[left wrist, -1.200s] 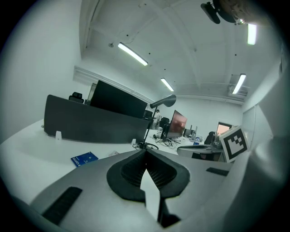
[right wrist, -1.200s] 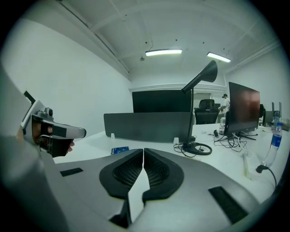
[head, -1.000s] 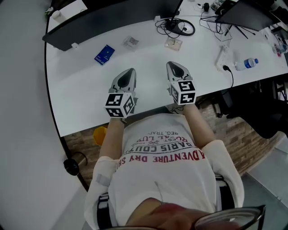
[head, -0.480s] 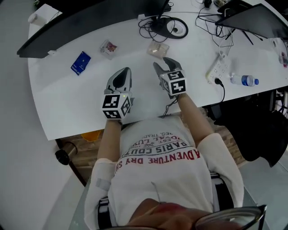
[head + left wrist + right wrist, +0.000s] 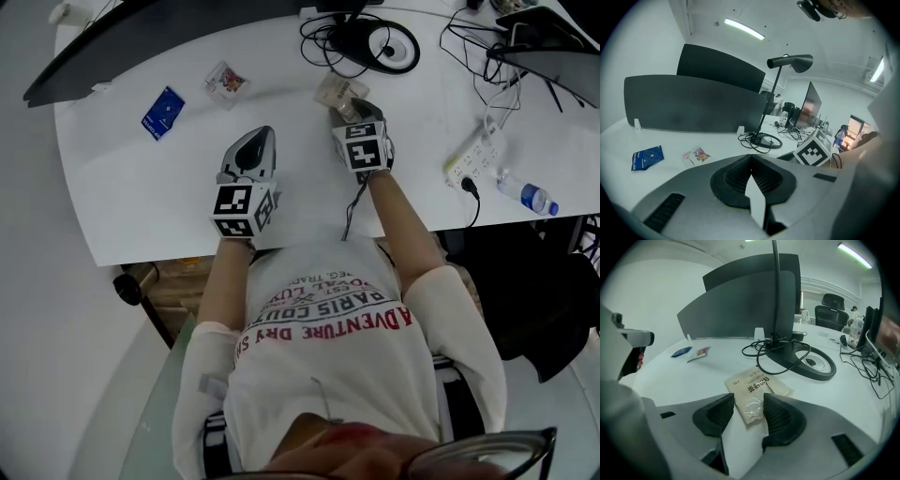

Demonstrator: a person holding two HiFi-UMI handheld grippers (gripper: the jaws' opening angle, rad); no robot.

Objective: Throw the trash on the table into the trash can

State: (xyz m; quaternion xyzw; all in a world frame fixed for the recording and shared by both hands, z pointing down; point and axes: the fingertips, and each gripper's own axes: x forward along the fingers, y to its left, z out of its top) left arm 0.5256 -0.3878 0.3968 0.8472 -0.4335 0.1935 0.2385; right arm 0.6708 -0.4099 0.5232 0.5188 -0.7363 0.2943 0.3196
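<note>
Left gripper [image 5: 751, 158] jaws together; right gripper [image 5: 748, 405] jaws opening astride a packet [image 5: 758, 389].

Right gripper [image 5: 354, 111] at tan packet [image 5: 334, 89], jaws opening, packet's near end between them. Left gripper [image 5: 262, 139] alongside, over white table [image 5: 141, 206]. Blue packet [image 5: 163, 112] and clear wrapper [image 5: 226, 80] lie further left.

near side of the lamp base [image 5: 386, 45] the table [image 5: 141, 206] lies open save one tan packet [image 5: 336, 92]; cables [image 5: 466, 30] and a power strip [image 5: 476, 155] crowd its right; a dark divider [image 5: 740, 301] walls off behind it.
</note>
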